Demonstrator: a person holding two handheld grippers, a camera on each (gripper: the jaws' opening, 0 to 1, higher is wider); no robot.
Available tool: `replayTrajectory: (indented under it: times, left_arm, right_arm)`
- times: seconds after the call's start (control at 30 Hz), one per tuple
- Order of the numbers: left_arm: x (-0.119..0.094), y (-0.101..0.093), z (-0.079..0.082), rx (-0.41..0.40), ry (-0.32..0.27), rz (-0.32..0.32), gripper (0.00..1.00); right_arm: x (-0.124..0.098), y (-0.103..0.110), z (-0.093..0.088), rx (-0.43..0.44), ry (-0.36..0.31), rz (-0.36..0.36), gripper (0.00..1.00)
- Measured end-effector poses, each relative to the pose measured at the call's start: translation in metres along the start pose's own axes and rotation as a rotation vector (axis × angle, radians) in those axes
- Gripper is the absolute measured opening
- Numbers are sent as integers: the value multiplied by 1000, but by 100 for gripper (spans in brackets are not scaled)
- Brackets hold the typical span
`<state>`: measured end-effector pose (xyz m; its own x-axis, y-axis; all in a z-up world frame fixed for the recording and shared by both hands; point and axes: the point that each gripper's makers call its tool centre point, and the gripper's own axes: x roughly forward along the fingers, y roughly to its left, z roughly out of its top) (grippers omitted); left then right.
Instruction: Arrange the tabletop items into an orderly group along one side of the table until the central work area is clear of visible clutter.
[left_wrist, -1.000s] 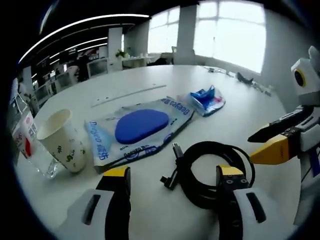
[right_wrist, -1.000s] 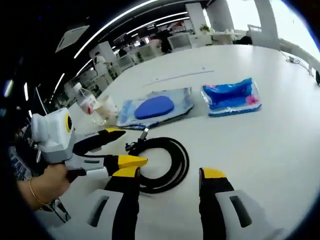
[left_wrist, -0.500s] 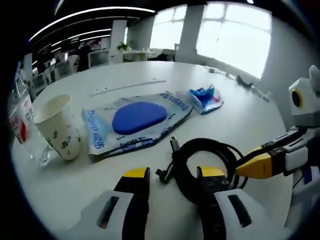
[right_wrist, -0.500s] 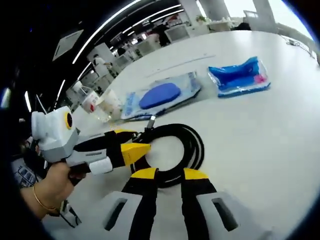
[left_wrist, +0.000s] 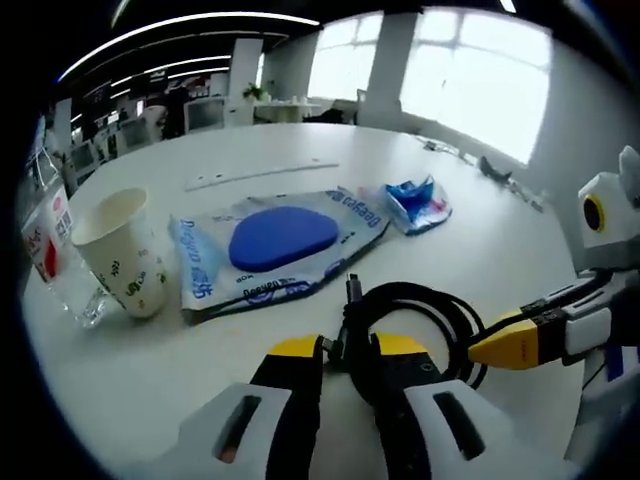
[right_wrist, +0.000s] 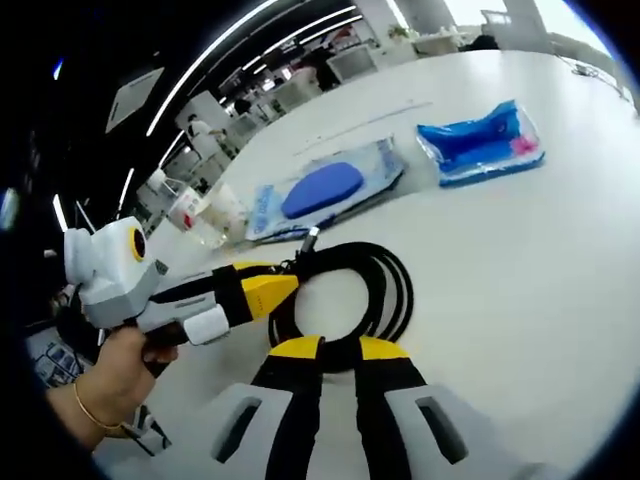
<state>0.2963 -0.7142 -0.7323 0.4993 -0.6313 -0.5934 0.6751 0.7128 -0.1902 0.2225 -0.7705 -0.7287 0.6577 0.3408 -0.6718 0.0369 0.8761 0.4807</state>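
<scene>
Left gripper view: our left gripper (left_wrist: 347, 350) pinches the coiled black cable (left_wrist: 415, 318) mid-table; the right gripper (right_wrist: 338, 350) clamps its near loop — we should lift together, level, clear of the wipes pack (left_wrist: 268, 248).

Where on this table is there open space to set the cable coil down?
Bare tabletop lies right of the black cable coil and below the small blue packet. More lies beyond the wet-wipes pack, toward the windows. It is crowded at the paper cup and bottle, and around the coil, where both grippers meet.
</scene>
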Motion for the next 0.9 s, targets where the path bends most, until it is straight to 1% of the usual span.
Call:
replayTrajectory:
  times: [0.17,0.33,0.4,0.5,0.57,0.73,0.77,0.8,0.83,0.9]
  left_arm:
    - [-3,-1,1,-14,-10,-1,13]
    - [-7,-6,4,-65,-26,-21,8]
    - [-8,-8,6,-74,-32,-26,7]
    - [-10,-14,8,-91,-43,-40,6]
    - [-10,-17,9,-105,-49,-46,6]
    - [-10,-27,14,-109,-64,-68,5]
    - [-9,-24,14,-96,-63,-48,4]
    - [-8,-29,16,-115,-73,-75,4]
    - [-8,-31,17,-129,-78,-84,4]
    - [-5,-35,15,-128,-72,-82,4]
  right_arm:
    - [-6,2,6,23,-28,14,4]
    - [-14,7,13,45,-61,22,2]
    - [-17,5,17,40,-72,22,2]
    - [-26,7,26,57,-108,34,1]
    - [-29,6,29,61,-116,36,1]
    - [-42,4,35,81,-145,36,0]
    - [-43,2,36,78,-149,29,0]
    - [-47,1,38,78,-157,32,0]
    - [-49,-1,39,87,-161,32,0]
    - [-51,-1,41,85,-161,41,0]
